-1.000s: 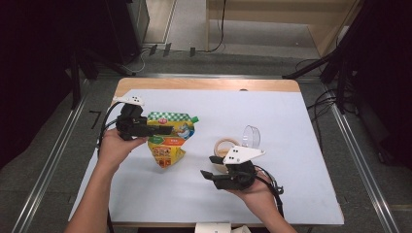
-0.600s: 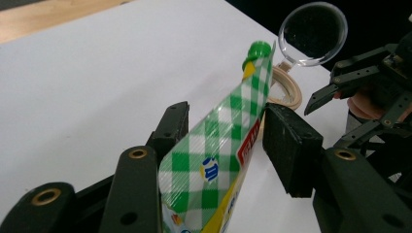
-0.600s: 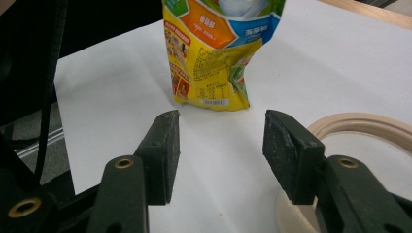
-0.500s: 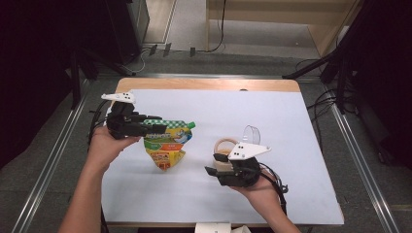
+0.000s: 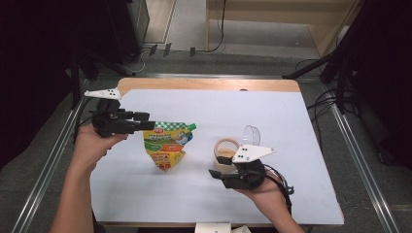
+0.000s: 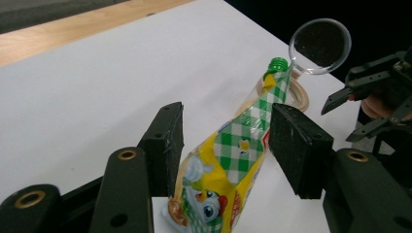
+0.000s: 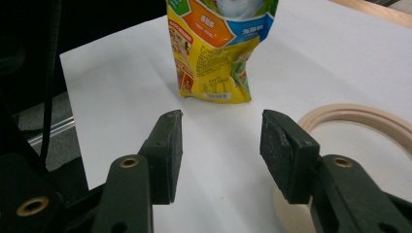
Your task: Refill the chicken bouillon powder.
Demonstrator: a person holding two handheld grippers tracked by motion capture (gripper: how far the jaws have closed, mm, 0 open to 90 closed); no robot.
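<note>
The yellow-and-green checked pouch [image 6: 228, 165] is glossy plastic film with a ribbed green plastic cap [image 6: 279, 62]. Beneath it, the white table cover [image 5: 204, 194] looks matt and smooth, edged by bare pale wood [image 5: 209, 85]. Beside the pouch, the round lid [image 6: 319, 46] is clear plastic.

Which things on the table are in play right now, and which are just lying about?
In play:
- spouted food pouch, between the open jaws of the left gripper
- right gripper, open
- round container with its clear lid raised

Lying about:
- white slip at the table's near edge
</note>
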